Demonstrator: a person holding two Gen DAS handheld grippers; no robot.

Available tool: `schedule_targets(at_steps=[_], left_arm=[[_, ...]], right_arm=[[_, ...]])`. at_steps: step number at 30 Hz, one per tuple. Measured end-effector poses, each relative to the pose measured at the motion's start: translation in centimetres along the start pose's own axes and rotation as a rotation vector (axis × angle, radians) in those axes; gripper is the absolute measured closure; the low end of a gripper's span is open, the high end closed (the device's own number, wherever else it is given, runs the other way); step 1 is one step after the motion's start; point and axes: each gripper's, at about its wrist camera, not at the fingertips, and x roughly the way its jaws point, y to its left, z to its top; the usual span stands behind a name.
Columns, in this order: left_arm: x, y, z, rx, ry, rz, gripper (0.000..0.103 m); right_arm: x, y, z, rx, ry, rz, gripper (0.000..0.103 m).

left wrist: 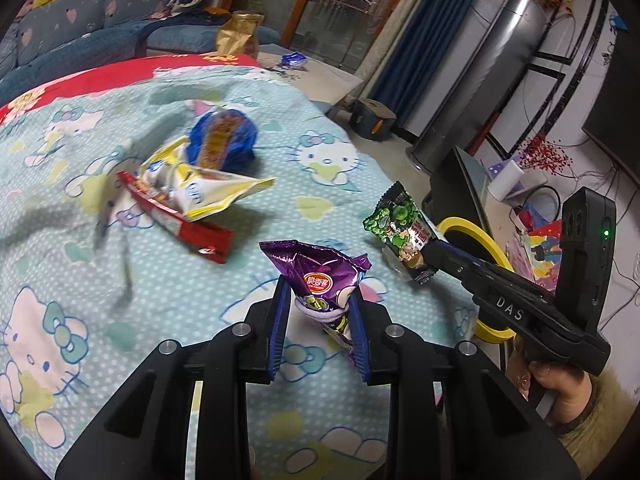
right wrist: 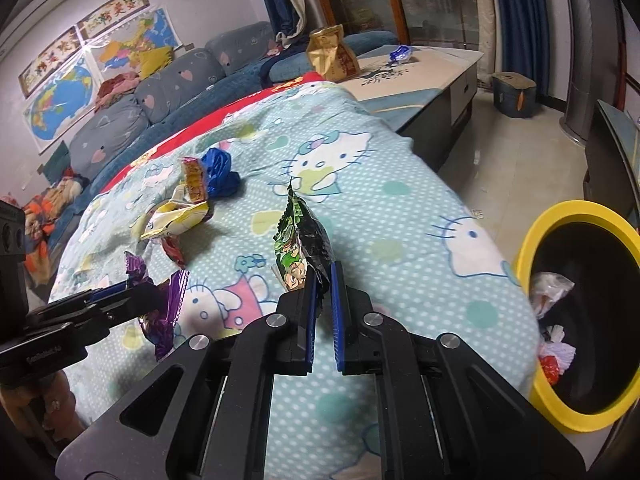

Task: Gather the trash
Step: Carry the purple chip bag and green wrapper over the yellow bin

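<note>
Between left tongs (left wrist: pixel 320 300): purple wrapper (left wrist: pixel 320 276); right tongs (right wrist: pixel 323 276) pinch green wrapper (right wrist: pixel 300 240).

- Left claw (left wrist: pixel 320 316): black frame, blue ribbed pads, silver screws.
- Right claw (right wrist: pixel 323 304): same build; white "DAS" lettering, green light on its black block.
- Fuzzy olive sleeve (left wrist: pixel 580 432).

Cat-print blanket (right wrist: pixel 360 184) over table; blue sofa (right wrist: pixel 180 76) behind; wall maps (right wrist: pixel 64 96); silver tower appliance (left wrist: pixel 476 80).

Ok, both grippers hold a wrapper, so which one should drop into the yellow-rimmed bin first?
Probably right: the right gripper, shut on the green snack wrapper, sits nearest the yellow-rimmed black bin.
</note>
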Motion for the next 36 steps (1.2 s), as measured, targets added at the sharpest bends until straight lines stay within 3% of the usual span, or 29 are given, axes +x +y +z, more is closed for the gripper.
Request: schedule_targets(at_steps=[36], left_arm=[[2.4,-11.3,2.7,0.216,-0.028,-0.150,0.077]], right_arm=[[-7.3,-10.0,0.1,0.140,-0.112,-0.181,0.099]])
